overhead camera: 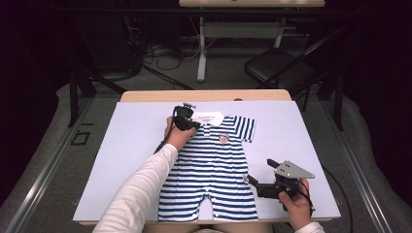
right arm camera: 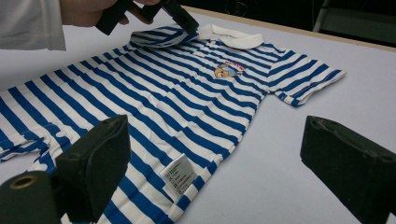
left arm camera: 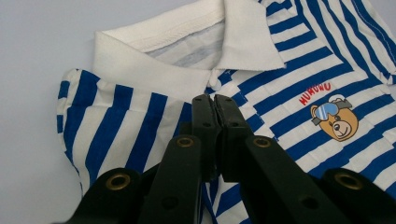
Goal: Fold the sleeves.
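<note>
A blue-and-white striped baby romper (overhead camera: pixel 214 165) with a white collar (left arm camera: pixel 187 51) and a bear badge (left arm camera: pixel 334 119) lies flat on the pale mat (overhead camera: pixel 131 160). One short sleeve (right arm camera: pixel 156 37) is folded over onto the chest, its edge raised. My left gripper (overhead camera: pixel 193 124) is at that fold beside the collar. Its jaws stand pressed together (left arm camera: pixel 215 105) and seem to pinch the sleeve cloth. My right gripper (overhead camera: pixel 262 171) hovers wide open (right arm camera: pixel 215 140) at the romper's lower right edge, beside the white care label (right arm camera: pixel 180 175), with nothing between its jaws.
The other sleeve (overhead camera: pixel 245 128) lies spread out flat. The mat covers a wooden table (overhead camera: pixel 204 95) and has bare room left and right of the garment. Behind the table stand a dark folding chair (overhead camera: pixel 279 68) and another table's legs (overhead camera: pixel 201 53).
</note>
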The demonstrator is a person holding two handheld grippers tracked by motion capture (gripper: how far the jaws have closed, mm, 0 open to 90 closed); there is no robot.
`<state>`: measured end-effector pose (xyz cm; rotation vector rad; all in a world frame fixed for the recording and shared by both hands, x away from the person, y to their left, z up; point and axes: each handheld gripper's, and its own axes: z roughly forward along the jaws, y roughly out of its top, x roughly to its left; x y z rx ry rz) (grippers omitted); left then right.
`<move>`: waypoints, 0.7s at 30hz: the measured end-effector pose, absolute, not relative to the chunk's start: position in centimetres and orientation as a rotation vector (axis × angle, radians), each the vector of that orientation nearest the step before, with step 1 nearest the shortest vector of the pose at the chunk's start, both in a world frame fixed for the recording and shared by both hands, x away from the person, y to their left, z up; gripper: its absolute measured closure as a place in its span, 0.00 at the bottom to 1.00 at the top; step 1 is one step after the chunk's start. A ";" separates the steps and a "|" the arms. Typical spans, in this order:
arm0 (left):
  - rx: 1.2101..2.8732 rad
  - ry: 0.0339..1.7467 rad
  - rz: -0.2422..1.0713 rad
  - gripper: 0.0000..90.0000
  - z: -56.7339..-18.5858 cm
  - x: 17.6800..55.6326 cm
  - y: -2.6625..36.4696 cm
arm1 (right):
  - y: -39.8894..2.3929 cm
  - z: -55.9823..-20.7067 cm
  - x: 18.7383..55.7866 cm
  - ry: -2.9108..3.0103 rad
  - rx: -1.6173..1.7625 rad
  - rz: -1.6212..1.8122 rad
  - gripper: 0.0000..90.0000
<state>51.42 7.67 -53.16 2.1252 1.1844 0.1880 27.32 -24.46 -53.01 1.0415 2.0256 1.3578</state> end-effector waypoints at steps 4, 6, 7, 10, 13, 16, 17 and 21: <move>2.136 1.180 0.177 0.98 -53.4 51.4 7.5 | -24.5 -53.0 27.3 2.027 1.041 1.357 0.09; 2.138 1.180 0.174 0.98 -53.5 51.3 7.4 | -24.5 -53.0 27.3 2.028 1.041 1.356 0.09; 2.144 1.176 0.173 0.98 -53.6 51.3 7.3 | -24.5 -53.0 27.3 2.029 1.041 1.356 0.09; 2.150 1.170 0.168 0.98 -53.8 51.3 7.1 | -24.5 -53.0 27.3 2.028 1.041 1.357 0.09; 2.157 1.164 0.166 0.97 -53.9 51.2 7.0 | -24.5 -53.0 27.3 2.028 1.041 1.357 0.09; 2.161 1.164 0.166 0.97 -54.0 51.2 6.9 | -24.5 -53.0 27.3 2.027 1.040 1.359 0.09; 2.161 1.165 0.166 0.97 -54.0 51.2 6.9 | -24.5 -53.0 27.3 2.027 1.040 1.358 0.09; 2.159 1.165 0.165 0.95 -54.1 51.2 6.8 | -24.5 -53.0 27.3 2.026 1.041 1.359 0.09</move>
